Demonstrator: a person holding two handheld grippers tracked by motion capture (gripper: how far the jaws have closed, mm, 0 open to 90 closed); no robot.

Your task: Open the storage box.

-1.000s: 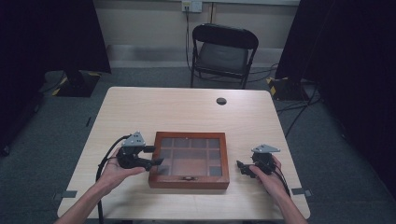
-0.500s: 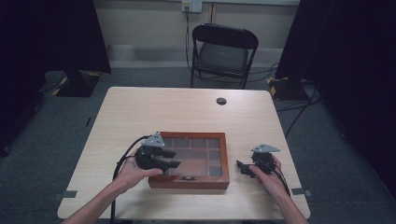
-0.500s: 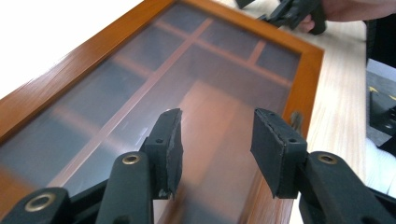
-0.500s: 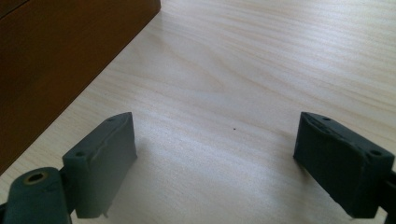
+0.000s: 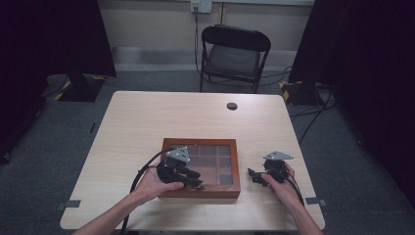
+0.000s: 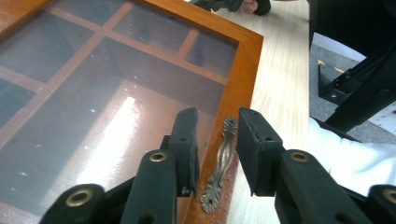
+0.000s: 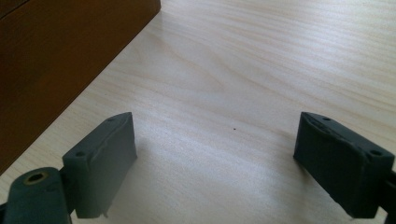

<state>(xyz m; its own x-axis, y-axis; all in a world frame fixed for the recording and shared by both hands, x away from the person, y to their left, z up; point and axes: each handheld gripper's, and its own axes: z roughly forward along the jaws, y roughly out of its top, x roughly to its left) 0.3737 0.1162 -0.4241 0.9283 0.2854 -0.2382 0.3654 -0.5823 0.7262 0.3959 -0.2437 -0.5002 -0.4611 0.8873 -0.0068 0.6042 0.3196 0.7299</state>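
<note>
A brown wooden box [image 5: 234,188] with a glass lid [image 6: 93,88] over wooden dividers sits near the table's front edge. A brass handle [image 6: 223,158] lies on the lid's front frame. My left gripper [image 5: 195,179] hovers over the box's front left part. In the left gripper view its jaws [image 6: 217,126] stand open, one on each side of the handle, not touching it. My right gripper [image 5: 253,175] rests low over bare table just right of the box. Its jaws [image 7: 215,140] are wide open with nothing between them, and the box's side wall [image 7: 56,60] is at the left.
A small black round object [image 5: 232,105] lies at the table's far middle. A black folding chair [image 5: 234,54] stands behind the table [image 5: 147,122]. Cables trail from both grippers toward the front edge. A white sleeve [image 6: 345,158] is close to the left gripper.
My left gripper has moved right, from beside the box's left side to over the lid's front edge, around the handle. The right gripper has stayed put.
</note>
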